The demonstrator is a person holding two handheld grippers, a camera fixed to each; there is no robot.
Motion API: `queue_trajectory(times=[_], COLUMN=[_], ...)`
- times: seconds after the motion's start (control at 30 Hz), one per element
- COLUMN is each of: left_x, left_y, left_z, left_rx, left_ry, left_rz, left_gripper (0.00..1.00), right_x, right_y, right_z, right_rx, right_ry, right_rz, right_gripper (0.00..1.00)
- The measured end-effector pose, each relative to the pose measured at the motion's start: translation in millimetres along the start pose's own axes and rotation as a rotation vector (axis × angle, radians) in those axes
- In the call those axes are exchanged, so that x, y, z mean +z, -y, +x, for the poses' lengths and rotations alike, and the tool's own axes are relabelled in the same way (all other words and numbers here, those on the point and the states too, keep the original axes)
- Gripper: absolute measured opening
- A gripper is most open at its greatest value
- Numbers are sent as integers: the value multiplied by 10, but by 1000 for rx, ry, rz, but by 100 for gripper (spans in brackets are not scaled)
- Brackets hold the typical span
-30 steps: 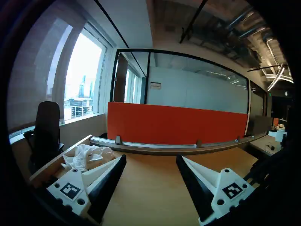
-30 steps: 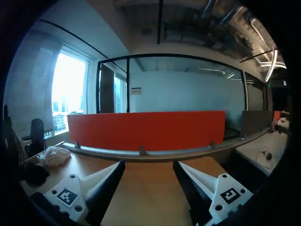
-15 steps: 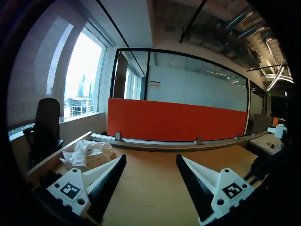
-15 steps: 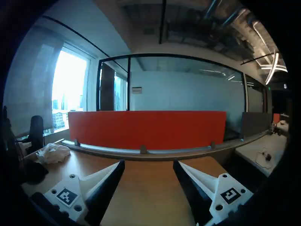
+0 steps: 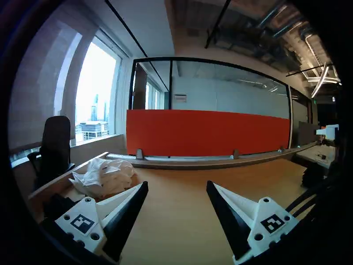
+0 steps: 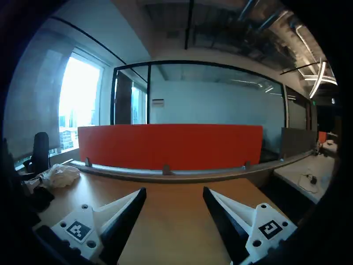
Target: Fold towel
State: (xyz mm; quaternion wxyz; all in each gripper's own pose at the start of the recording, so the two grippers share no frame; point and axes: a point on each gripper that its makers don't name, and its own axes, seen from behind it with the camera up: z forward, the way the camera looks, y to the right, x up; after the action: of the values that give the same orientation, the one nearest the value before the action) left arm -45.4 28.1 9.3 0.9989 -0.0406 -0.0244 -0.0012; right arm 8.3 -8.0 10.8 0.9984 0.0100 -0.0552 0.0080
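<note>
Both your left gripper (image 5: 176, 183) and right gripper (image 6: 174, 190) gape empty, and the crumpled white cloth towel (image 5: 103, 174) ahead-left of them may get pinched through bunched layers instead of one corner.

The white towel (image 5: 105, 174) lies crumpled on the wooden desk (image 5: 185, 207).

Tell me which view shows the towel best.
The left gripper view. The towel lies there as a crumpled white heap on the desk, near and large enough to make out its folds. The right gripper view shows the towel small and far off at the left, with little detail.
</note>
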Motion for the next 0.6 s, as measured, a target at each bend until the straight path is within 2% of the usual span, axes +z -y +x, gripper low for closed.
queue_trajectory(times=[0.27,0.6], left_x=[13,56], left_y=[46,79], left_z=[-256,-483], left_rx=[20,24], left_ry=[-20,-48], left_rz=[8,18], left_gripper=[98,98], right_x=[3,54], right_y=[9,133], right_z=[-96,-195], right_rx=[4,-10], right_ry=[0,-15], right_rz=[-9,13], right_gripper=[100,99])
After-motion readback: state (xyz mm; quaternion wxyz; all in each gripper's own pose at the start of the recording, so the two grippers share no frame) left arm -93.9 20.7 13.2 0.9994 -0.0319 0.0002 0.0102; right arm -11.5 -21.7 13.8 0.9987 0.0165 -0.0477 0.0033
